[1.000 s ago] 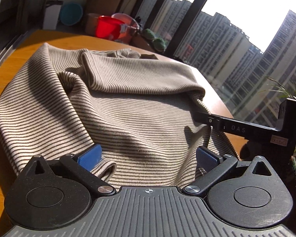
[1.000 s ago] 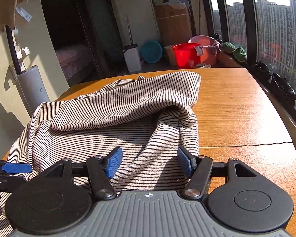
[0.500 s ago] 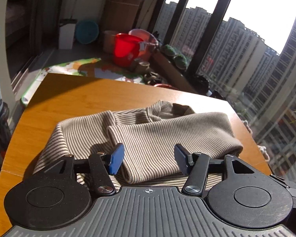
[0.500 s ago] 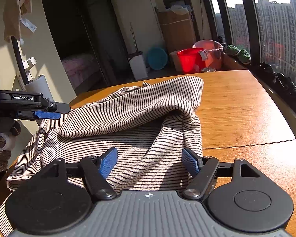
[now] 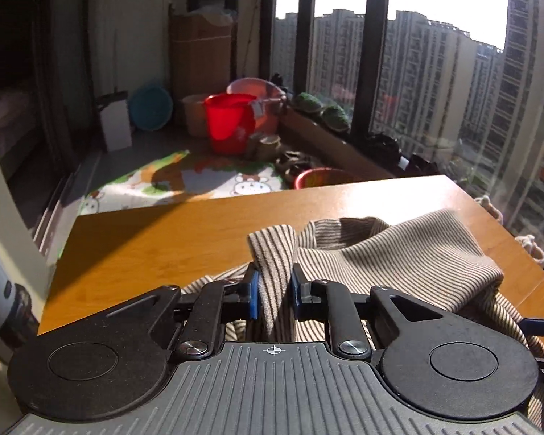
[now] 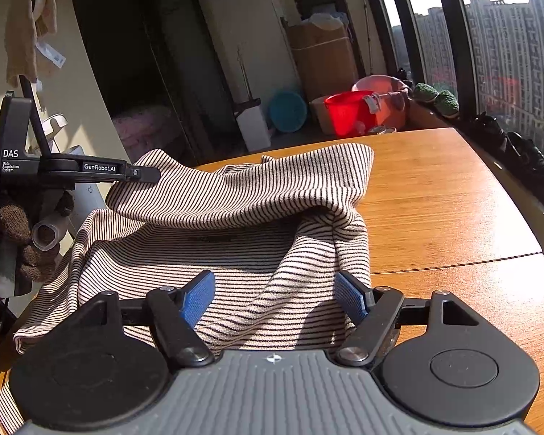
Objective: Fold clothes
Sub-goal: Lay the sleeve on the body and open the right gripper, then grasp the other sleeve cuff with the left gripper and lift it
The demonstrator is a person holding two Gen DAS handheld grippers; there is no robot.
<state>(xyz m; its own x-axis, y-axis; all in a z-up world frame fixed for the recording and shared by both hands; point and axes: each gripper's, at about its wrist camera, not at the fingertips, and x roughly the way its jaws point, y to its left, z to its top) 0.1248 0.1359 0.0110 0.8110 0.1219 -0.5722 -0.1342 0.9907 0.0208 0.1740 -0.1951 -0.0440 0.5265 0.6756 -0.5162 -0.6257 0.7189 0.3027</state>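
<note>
One striped garment (image 5: 399, 253): left gripper (image 5: 275, 291) just clamped it, right gripper (image 6: 273, 295) spread apart.

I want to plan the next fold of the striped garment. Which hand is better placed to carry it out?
Left, I think. The left gripper has just been closing and pinches a fold of the striped garment. The right gripper has open fingers above the cloth, gripping nothing.

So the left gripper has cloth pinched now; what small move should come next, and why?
Probably lift the left gripper and carry its pinched fold across the shirt, which lies rumpled on the table. The right gripper is open, holding nothing.
</note>
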